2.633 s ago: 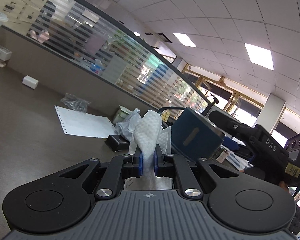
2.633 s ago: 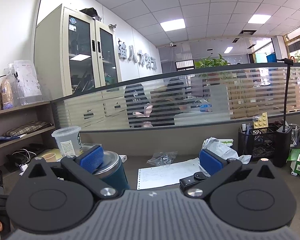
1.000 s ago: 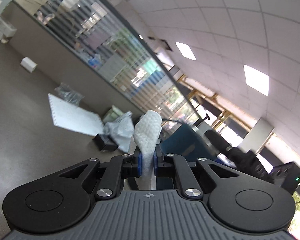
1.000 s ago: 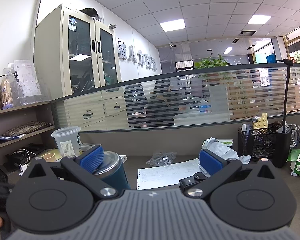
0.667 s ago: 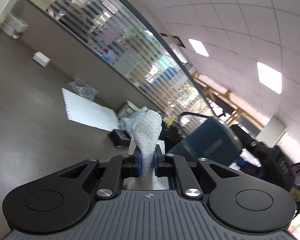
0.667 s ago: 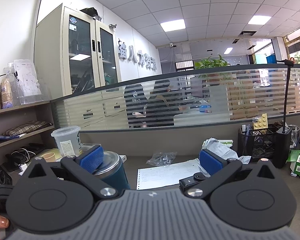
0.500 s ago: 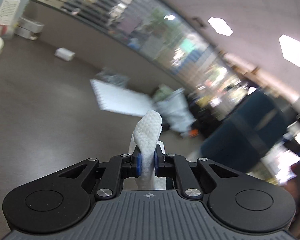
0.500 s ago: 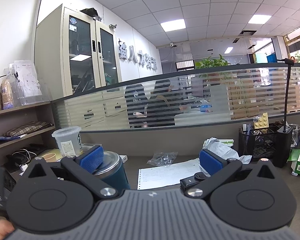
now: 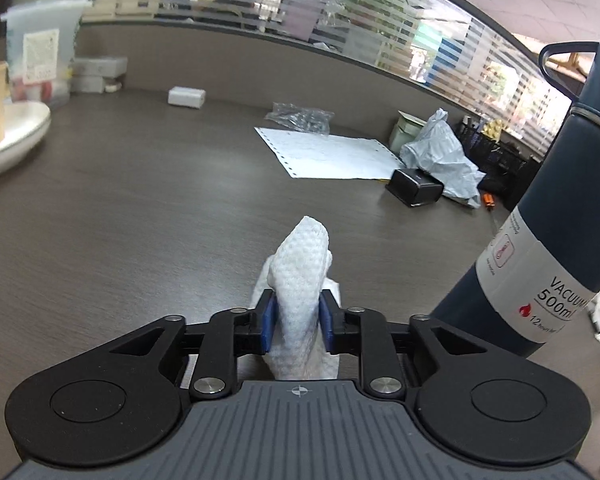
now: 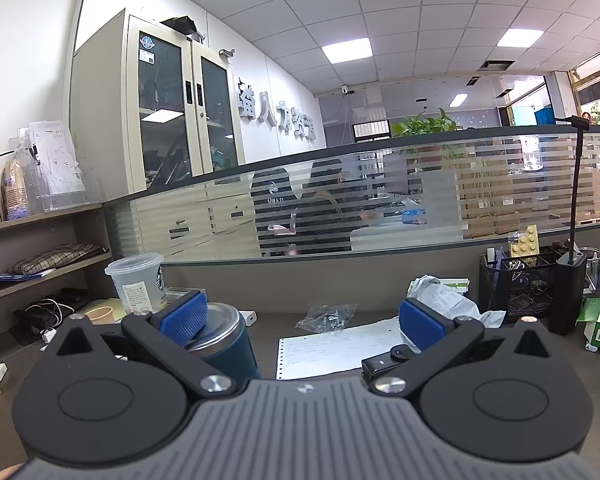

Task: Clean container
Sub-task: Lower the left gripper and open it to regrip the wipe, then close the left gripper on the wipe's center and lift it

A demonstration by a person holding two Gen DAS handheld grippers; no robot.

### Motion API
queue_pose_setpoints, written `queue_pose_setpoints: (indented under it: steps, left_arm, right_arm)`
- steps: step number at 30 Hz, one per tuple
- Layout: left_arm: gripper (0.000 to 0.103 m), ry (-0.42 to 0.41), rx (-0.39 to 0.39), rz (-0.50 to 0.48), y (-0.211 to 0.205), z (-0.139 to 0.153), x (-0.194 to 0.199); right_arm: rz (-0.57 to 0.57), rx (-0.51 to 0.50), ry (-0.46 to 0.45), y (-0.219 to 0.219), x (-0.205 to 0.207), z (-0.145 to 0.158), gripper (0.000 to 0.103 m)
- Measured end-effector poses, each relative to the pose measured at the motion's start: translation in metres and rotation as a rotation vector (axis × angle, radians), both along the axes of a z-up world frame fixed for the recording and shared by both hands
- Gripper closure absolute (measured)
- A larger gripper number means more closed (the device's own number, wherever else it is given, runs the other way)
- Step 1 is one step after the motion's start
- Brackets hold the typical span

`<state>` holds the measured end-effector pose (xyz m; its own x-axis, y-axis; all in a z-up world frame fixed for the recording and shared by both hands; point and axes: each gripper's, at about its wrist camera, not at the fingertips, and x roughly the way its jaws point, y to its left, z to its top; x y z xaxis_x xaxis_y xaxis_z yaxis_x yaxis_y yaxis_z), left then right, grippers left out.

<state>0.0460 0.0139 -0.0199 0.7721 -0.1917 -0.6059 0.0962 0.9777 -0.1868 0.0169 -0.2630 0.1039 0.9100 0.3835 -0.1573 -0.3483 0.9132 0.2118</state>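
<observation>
A crumpled white paper towel (image 9: 300,264) sticks up between the blue pads of my left gripper (image 9: 296,312). The jaws are opening, and the pads still touch the towel on both sides. The gripper points down at the dark wood-grain desk (image 9: 140,200). A dark blue vacuum flask (image 9: 560,200) with a white label and a loop handle stands close on its right. In the right wrist view the flask's (image 10: 224,348) steel top shows just beyond the left finger. My right gripper (image 10: 302,316) is open wide with nothing between its pads.
A printed sheet (image 9: 324,152), a clear plastic wrapper (image 9: 300,114), a crumpled grey bag (image 9: 440,156) and a small black box (image 9: 416,192) lie mid-desk. A white dish (image 9: 8,140) sits at the left edge. A plastic cup (image 10: 138,284) and a mesh organiser (image 10: 516,284) stand near the partition.
The left gripper tipped down from the ceiling toward the desk and rolled level. Its jaws widened around the towel. The flask now looms close on the right. The right gripper kept still.
</observation>
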Motion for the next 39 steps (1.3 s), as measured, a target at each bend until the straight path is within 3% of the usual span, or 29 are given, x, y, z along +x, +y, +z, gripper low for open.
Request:
queue_pose_setpoints:
  steps: [3,8,11,22,29,39]
  left_arm:
    - [0.049,-0.031,0.038,0.006,0.001,0.006,-0.004]
    - [0.049,-0.064,0.091,0.007,-0.001,0.015,-0.010]
    - [0.044,-0.078,0.123,0.002,-0.003,0.019,-0.012]
    - [0.042,-0.027,0.101,-0.063,0.008,0.023,-0.007]
    - [0.042,0.021,0.269,-0.096,-0.004,0.014,-0.001]
    - [0.042,0.098,0.259,-0.120,-0.002,-0.004,0.009]
  right_arm:
    - [0.002,0.001,0.000,0.000,0.000,0.000,0.000]
    - [0.005,0.003,0.000,0.000,0.001,0.001,0.000]
    - [0.007,0.005,0.001,0.000,0.002,0.001,0.000]
    - [0.012,0.010,0.002,-0.001,0.002,0.000,0.000]
    - [0.015,0.018,0.003,-0.002,0.002,-0.002,0.000]
    - [0.016,0.026,0.003,-0.005,0.004,-0.003,0.000]
